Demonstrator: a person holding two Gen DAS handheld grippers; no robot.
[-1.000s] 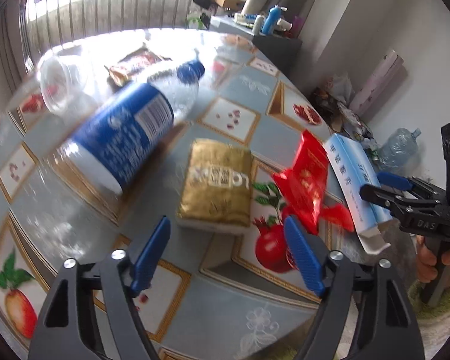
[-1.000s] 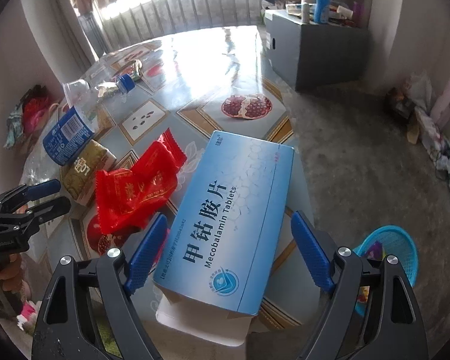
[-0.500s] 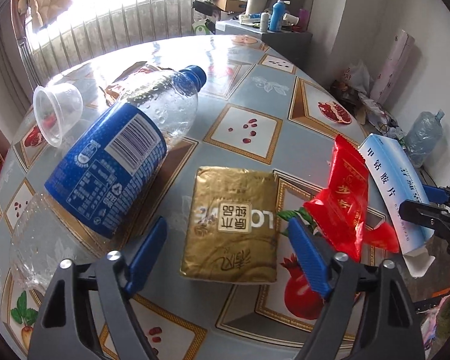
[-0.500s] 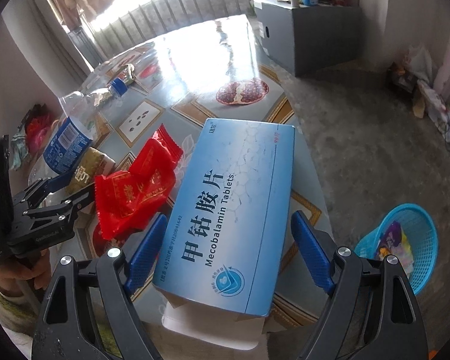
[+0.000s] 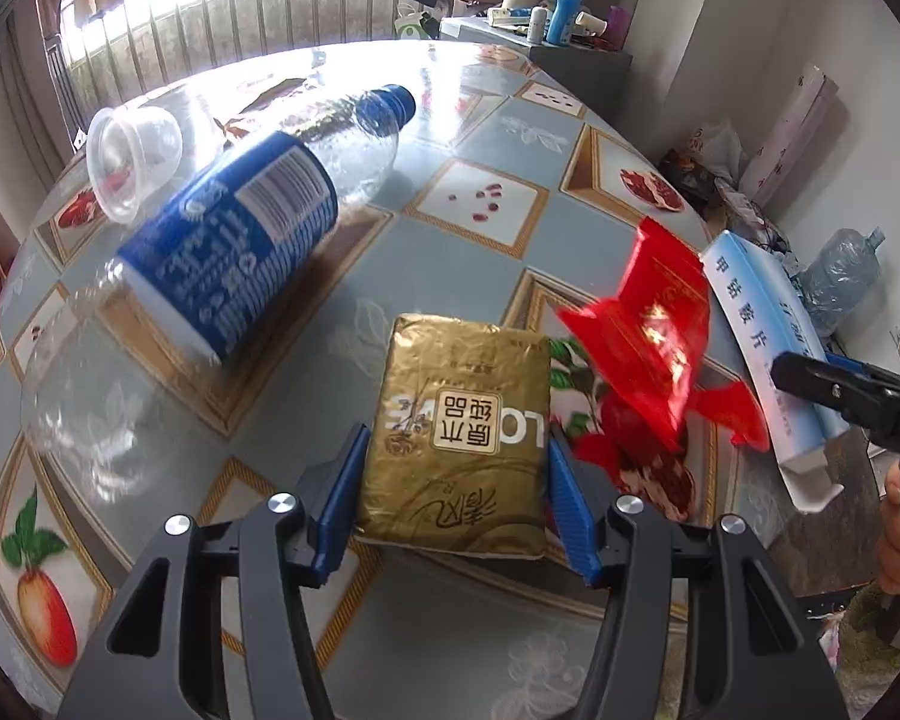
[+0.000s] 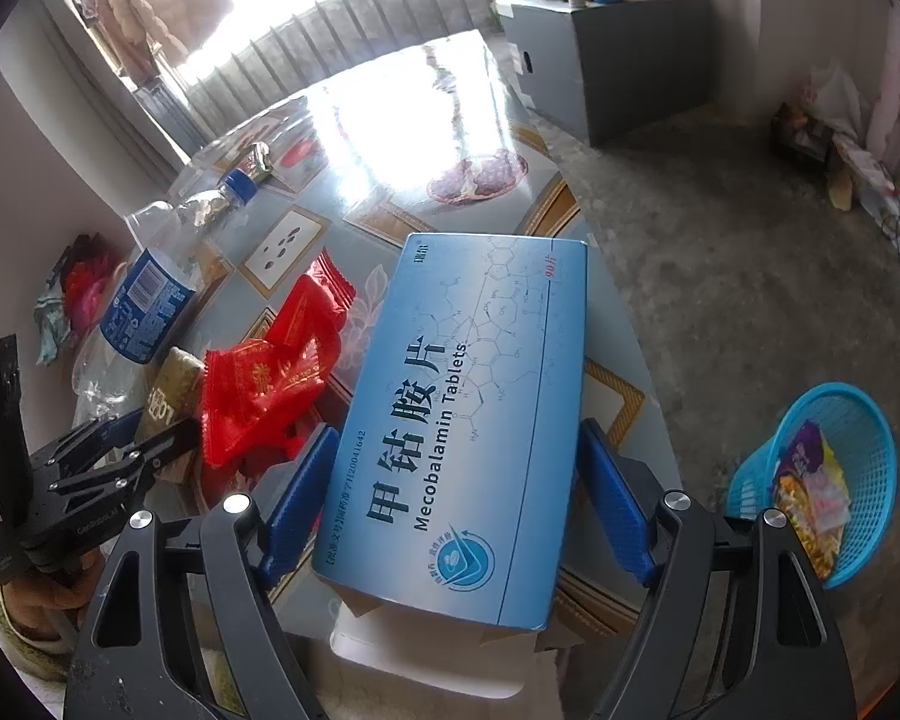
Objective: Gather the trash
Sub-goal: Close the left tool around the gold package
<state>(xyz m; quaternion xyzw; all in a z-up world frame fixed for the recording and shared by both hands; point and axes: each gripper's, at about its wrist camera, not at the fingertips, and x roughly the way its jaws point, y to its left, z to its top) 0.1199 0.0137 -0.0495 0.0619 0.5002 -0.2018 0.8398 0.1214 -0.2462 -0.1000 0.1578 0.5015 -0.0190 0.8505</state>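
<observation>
Trash lies scattered over the tiled table [image 5: 486, 138], and the step in hand looks like a double pickup. Farthest left, a clear cup [image 5: 133, 157] and a blue-labelled bottle [image 5: 234, 240] lie on their sides, untouched; they can wait. Next, the left gripper [image 5: 453, 495] straddles the near end of the gold pack [image 5: 459, 420], its blue pads just beside the pack's two long edges, jaws narrowed to about the pack's width but, as far as I can judge, not yet squeezing. To do this well, push a little farther along the pack so the pads cover more than its end, then close squarely; the soft foil may buckle or slip if pinched at the edge. The red wrapper [image 5: 648, 330] lies just right of the pack and overlaps its corner region, so lift straight up to avoid dragging it. Farther right, the right gripper [image 6: 459, 507] stands wide around the blue box [image 6: 474, 420], pads close to both sides. The box overhangs the table edge; close firmly before lifting. The blue basket [image 6: 870, 444] on the floor, already holding wrappers, is the likely drop.
</observation>
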